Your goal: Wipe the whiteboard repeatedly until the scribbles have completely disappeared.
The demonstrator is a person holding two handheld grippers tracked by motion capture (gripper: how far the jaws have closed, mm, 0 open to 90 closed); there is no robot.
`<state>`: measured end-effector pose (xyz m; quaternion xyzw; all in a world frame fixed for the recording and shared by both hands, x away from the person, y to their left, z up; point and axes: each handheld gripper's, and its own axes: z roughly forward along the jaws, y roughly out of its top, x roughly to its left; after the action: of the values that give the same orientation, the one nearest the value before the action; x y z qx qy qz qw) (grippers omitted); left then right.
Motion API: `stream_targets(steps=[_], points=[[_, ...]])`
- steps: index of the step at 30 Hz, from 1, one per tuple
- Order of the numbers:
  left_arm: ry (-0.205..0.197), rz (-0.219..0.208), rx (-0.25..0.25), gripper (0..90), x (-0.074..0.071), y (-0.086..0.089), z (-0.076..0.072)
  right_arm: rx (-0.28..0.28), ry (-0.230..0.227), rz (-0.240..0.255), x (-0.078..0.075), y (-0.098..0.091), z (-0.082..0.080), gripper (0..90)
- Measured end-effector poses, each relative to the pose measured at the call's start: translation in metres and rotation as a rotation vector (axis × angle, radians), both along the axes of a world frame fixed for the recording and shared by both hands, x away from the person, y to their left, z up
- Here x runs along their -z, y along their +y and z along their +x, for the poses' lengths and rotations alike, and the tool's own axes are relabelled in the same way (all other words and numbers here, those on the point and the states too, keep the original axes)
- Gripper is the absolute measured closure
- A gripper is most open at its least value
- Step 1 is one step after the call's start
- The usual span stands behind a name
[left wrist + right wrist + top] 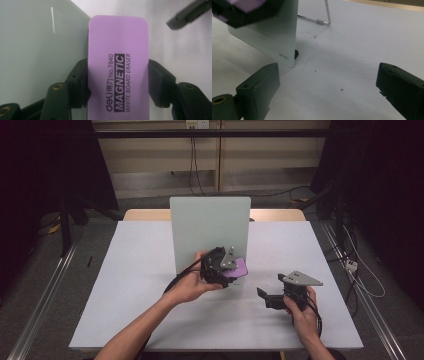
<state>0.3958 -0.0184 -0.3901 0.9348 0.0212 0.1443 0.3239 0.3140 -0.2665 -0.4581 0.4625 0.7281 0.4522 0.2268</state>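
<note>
A pale green glass whiteboard stands upright on a wire stand in the middle of the white table. My left gripper is shut on a purple magnetic whiteboard eraser, its two pads pressing the eraser's long sides. The eraser is held against the board's lower right part, near its right edge. My right gripper rests open near the table's front right, with bare table between its jaws. In the right gripper view the board's lower corner and the eraser sit at the upper left.
The table's wooden far edge shows behind the board. Metal rails run along the floor on both sides, and cables lie on the floor at the right. Open table surface lies left of the board.
</note>
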Motion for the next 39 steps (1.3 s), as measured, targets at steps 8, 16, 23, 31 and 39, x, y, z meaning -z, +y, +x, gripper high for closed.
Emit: stream_targets(steps=[8,16,23,31,39], points=[[0.015,0.088,0.027,41.3,0.017,-0.002,-0.007,0.001,-0.004,0.002,0.0,0.0,-0.001,5.0],[0.022,0.037,-0.006,41.3,0.01,0.008,-0.003,0.002,-0.005,0.002,0.0,0.0,0.0,5.0],[-0.045,-0.075,-0.1,41.2,-0.031,0.024,0.008,0.001,-0.002,0.0,0.0,0.0,0.0,5.1],[-0.051,-0.103,-0.106,41.2,-0.036,0.027,0.012,0.002,-0.003,0.0,0.0,0.0,0.0,5.1],[-0.017,-0.026,-0.047,41.2,-0.007,0.018,0.002,0.004,-0.003,0.002,0.0,0.0,0.0,5.1]])
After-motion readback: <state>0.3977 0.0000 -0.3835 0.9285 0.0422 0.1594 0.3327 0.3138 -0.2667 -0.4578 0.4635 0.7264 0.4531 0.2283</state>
